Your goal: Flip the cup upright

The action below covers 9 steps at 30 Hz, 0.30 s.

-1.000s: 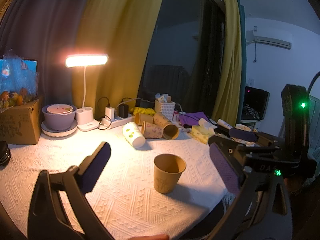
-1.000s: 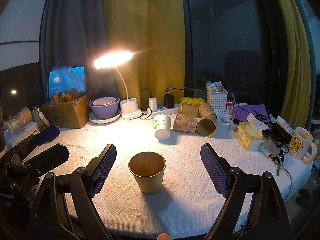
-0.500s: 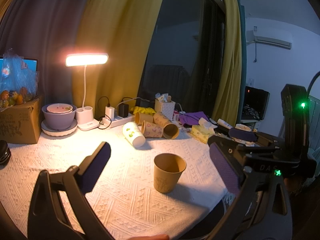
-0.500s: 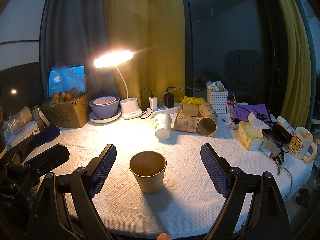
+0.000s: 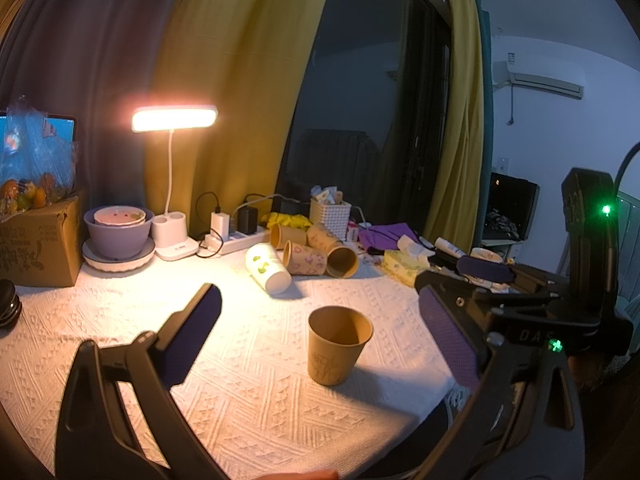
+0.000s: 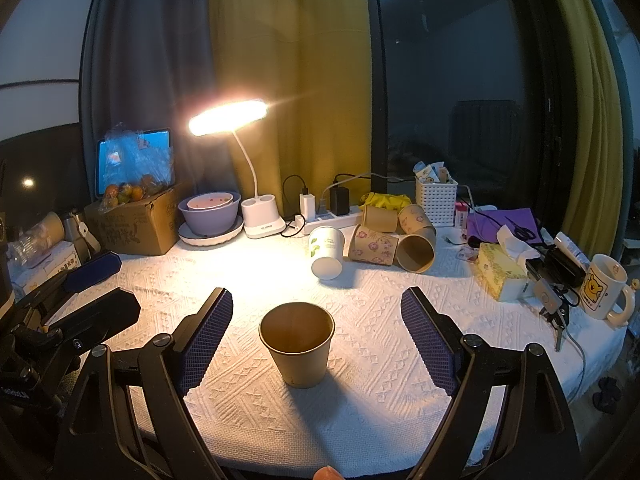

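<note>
A brown paper cup (image 6: 298, 346) stands upright with its mouth up on the white tablecloth (image 6: 248, 396); it also shows in the left wrist view (image 5: 338, 345). My right gripper (image 6: 316, 340) is open and empty, and the cup stands between its jaws without touching them. My left gripper (image 5: 320, 328) is open and empty, with the cup ahead between its jaws, nearer the right one. Each gripper shows in the other's view, the left (image 6: 92, 292) and the right (image 5: 480, 276).
Several paper cups (image 6: 374, 244) and a white cup (image 6: 327, 252) lie on their sides behind. A lit desk lamp (image 6: 228, 118), bowl (image 6: 210, 210), cardboard box (image 6: 136, 224), power strip (image 6: 328, 218), white basket (image 6: 436, 200), tissue pack (image 6: 502, 272) and mug (image 6: 604, 290) ring the table.
</note>
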Motion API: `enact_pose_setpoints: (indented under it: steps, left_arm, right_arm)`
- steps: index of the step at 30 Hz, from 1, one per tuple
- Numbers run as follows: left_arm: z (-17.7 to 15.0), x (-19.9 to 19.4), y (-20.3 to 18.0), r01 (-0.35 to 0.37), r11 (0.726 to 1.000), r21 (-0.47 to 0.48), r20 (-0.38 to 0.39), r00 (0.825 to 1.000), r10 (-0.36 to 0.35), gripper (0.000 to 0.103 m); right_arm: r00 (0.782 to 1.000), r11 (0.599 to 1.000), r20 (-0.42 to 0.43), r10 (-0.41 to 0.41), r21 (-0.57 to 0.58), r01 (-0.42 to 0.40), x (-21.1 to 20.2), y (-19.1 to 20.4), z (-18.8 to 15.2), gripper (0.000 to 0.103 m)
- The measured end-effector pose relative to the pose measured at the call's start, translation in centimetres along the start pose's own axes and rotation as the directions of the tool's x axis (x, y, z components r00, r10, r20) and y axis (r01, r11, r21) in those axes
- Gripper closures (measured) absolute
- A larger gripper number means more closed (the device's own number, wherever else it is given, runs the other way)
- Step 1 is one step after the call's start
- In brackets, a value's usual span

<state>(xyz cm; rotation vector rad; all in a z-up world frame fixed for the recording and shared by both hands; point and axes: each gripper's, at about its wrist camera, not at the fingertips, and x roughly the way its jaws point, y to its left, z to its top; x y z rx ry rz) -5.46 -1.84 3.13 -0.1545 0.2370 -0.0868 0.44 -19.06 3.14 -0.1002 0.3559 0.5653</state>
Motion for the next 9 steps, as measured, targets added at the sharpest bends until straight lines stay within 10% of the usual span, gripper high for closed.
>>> enact_pose_setpoints:
  steps: [9]
  left_arm:
    - [-0.42,-0.03,-0.09,-0.004,1.0,0.0,0.005,1.0,0.004,0.003]
  right_arm:
    - [1.0,1.0,-0.008,0.004,-0.009,-0.005,0.3,0.44,-0.61,0.015]
